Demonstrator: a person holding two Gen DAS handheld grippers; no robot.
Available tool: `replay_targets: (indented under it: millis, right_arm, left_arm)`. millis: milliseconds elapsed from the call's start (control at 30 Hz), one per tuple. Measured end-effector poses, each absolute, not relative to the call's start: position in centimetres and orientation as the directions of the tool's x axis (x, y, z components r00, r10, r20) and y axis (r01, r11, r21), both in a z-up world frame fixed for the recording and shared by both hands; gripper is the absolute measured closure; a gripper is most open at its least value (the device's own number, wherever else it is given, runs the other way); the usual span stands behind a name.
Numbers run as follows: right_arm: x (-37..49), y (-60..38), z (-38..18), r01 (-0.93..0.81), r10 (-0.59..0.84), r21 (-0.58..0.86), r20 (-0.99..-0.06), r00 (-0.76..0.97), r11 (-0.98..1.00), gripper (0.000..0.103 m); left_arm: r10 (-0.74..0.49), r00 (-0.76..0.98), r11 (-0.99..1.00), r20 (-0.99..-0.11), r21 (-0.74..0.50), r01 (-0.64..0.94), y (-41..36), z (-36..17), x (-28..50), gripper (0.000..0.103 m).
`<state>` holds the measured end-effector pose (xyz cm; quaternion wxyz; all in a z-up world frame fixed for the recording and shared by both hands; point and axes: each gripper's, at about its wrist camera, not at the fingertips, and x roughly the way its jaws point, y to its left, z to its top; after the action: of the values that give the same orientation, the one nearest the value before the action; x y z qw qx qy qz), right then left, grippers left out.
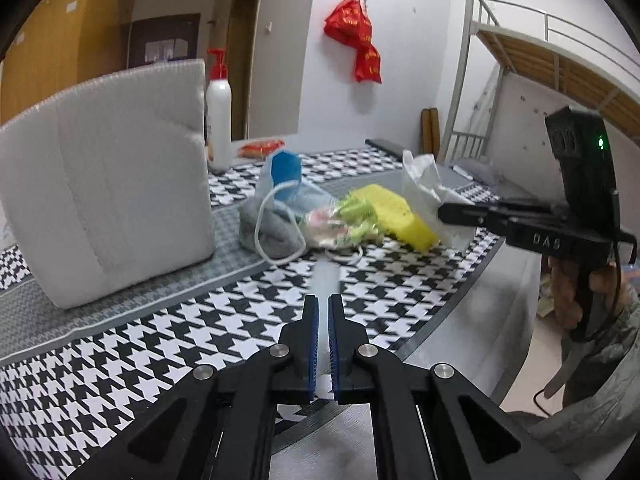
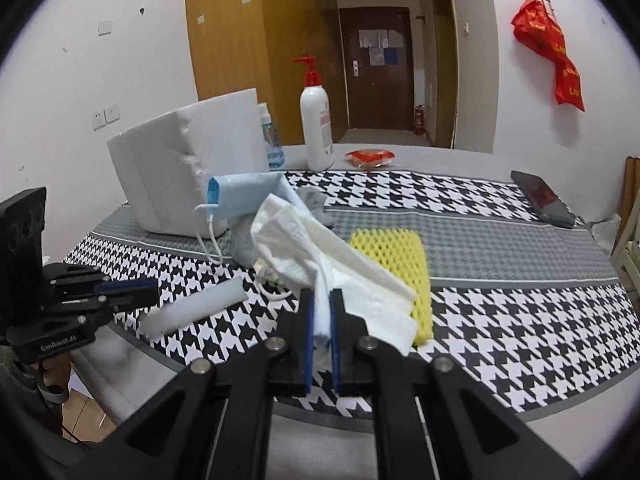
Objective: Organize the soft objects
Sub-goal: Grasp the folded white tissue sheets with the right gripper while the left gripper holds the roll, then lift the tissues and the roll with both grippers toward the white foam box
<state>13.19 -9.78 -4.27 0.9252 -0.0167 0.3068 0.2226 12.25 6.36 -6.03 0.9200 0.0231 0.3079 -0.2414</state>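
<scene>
Right tool (image 2: pixel 322 312), lower centre of the right wrist view: pads pinched on a crumpled white tissue-like sheet (image 2: pixel 320 248), whose bulk fans out above and to the right of the pads, partly off the black-and-white houndstooth-covered surface (image 2: pixel 520 320). Left tool (image 1: pixel 324 316), lower centre of the left wrist view: pads pressed nearly together; a pale strip shows in the gap, though whether it is gripped cannot be told. White foam strip (image 2: pixel 192 308): lying flat at left of centre in the right view, just beside the left tool's tip. Yellow foam mesh sleeve (image 2: pixel 394 272): flat, right of centre, its near corner under the white sheet. Pale blue face mask with white ear loops (image 2: pixel 244 192): centre-left, propped against the pile. Grey cloth (image 1: pixel 268 228): mid-frame, beneath the mask. Large white foam block (image 1: pixel 108 176): upright, upper left of both views. White pump bottle with red top (image 2: pixel 316 120): behind the pile. Risks, as judged: the thin sheet may tear or slip from so narrow a pinch; lifting it may drag the yellow sleeve or snag an ear loop, scattering the pile; a wide swing could topple the bottle.
</scene>
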Motion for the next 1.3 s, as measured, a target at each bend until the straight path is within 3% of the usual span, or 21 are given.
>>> replay_targets:
  millis: [267,333,400,433,633,867,967,1300]
  right_arm:
    - [12.6,-10.3,-4.3,-0.428,0.416,0.122,-0.570,0.708,0.895,0.094]
    - [12.5,-10.2,-4.4,-0.431,0.418,0.122,-0.570,0.707,0.894,0.094]
    - [12.3,-10.3,-4.5,-0.429,0.420,0.127,-0.568,0.708,0.894,0.093]
    - [12.3,-10.4,-4.5,-0.428,0.422,0.131,-0.566,0.708,0.894,0.093]
    - [12.2,-10.7,-4.7,-0.431,0.433,0.145,-0.560,0.706,0.891,0.093]
    - [12.1,-11.2,-4.9,-0.423,0.434,0.158,-0.558,0.708,0.892,0.093]
    - [12.0,-11.1,-4.8,-0.420,0.431,0.156,-0.554,0.712,0.894,0.094]
    - [11.3,-11.1,-3.7,-0.427,0.430,0.132,-0.514,0.742,0.895,0.094]
  left_arm:
    - [-0.391,0.669,0.882,-0.632,-0.048,0.469,5.0,-7.0,12.4,0.095]
    - [-0.362,0.662,0.890,-0.656,-0.030,0.456,4.8,-7.5,12.9,0.078]
    - [-0.342,0.667,0.897,-0.662,-0.018,0.442,4.7,-7.8,13.2,0.044]
    - [-0.337,0.670,0.899,-0.661,-0.014,0.438,4.6,-7.8,13.3,0.041]
    - [-0.316,0.640,0.897,-0.700,0.001,0.443,4.0,-8.5,14.4,0.043]
    - [-0.303,0.605,0.888,-0.736,0.011,0.459,3.4,-8.8,15.7,0.081]
    - [-0.318,0.603,0.890,-0.732,-0.011,0.455,3.5,-8.3,16.1,0.088]
    - [-0.360,0.711,0.906,-0.603,-0.044,0.421,3.7,-5.5,14.2,0.088]
